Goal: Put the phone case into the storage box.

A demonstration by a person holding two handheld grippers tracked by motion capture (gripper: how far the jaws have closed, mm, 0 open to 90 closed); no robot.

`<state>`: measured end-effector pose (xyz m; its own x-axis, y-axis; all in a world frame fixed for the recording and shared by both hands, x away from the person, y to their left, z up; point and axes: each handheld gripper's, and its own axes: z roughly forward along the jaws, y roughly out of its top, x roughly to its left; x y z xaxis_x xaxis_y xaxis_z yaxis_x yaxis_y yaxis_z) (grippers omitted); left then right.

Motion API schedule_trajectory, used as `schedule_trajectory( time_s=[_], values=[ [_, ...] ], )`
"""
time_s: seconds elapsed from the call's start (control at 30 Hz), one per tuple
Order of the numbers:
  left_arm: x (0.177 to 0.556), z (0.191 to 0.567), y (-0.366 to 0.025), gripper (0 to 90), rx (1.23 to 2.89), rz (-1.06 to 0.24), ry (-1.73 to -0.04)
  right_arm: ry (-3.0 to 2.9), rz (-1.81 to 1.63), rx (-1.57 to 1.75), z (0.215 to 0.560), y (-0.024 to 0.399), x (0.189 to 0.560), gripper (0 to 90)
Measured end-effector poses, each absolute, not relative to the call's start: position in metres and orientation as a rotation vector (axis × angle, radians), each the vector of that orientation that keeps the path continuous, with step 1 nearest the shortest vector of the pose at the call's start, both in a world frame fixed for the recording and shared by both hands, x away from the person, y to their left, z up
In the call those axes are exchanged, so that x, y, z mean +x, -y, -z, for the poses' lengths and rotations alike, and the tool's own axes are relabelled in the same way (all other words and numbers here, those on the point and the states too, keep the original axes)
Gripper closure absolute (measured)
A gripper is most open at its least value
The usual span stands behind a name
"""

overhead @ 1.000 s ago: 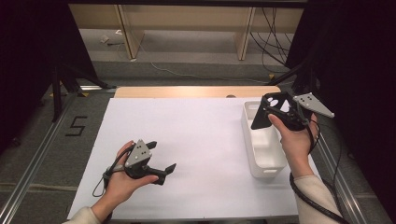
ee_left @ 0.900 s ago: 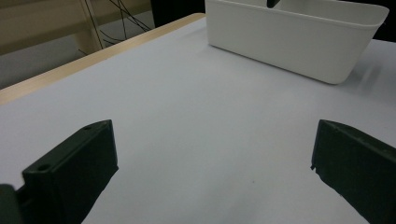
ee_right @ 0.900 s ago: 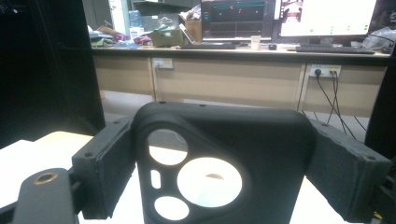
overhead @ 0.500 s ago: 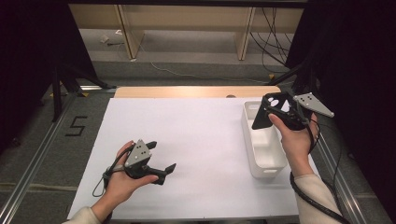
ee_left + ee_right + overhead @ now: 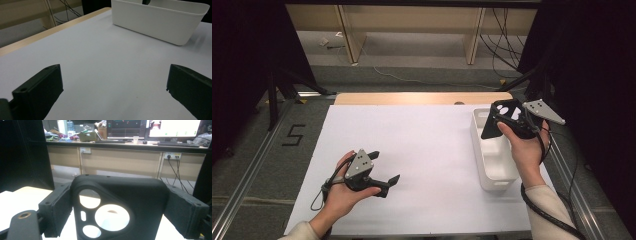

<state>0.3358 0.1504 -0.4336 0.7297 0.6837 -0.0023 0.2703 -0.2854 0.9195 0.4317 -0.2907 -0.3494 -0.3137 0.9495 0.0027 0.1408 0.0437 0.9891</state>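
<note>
Phone case (image 5: 120, 205) bottom cut off by frame edge; white bin (image 5: 492, 150) interior partly hidden behind it.

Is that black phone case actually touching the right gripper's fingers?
Touching. The right gripper view shows the phone case squeezed between both fingers, their pads flush against its sides.

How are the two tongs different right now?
The right tongs pinch a black phone case and hang above the white bin; the left tongs hold nothing. The left tongs' jaws stand wide open, low over the white table; the right tongs' jaws press the case's sides. Both are black, and a hand holds each.
</note>
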Motion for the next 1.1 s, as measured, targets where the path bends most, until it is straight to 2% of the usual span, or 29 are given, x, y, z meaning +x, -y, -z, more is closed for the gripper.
schedule_trajectory(
  time_s=[1.1],
  values=[
    [0.336, 0.434, -0.15, 0.0, 1.865, -0.482, -0.745, -1.565, -1.341, 1.145, 0.352, 0.29, 0.443, 16.0]
  ],
)
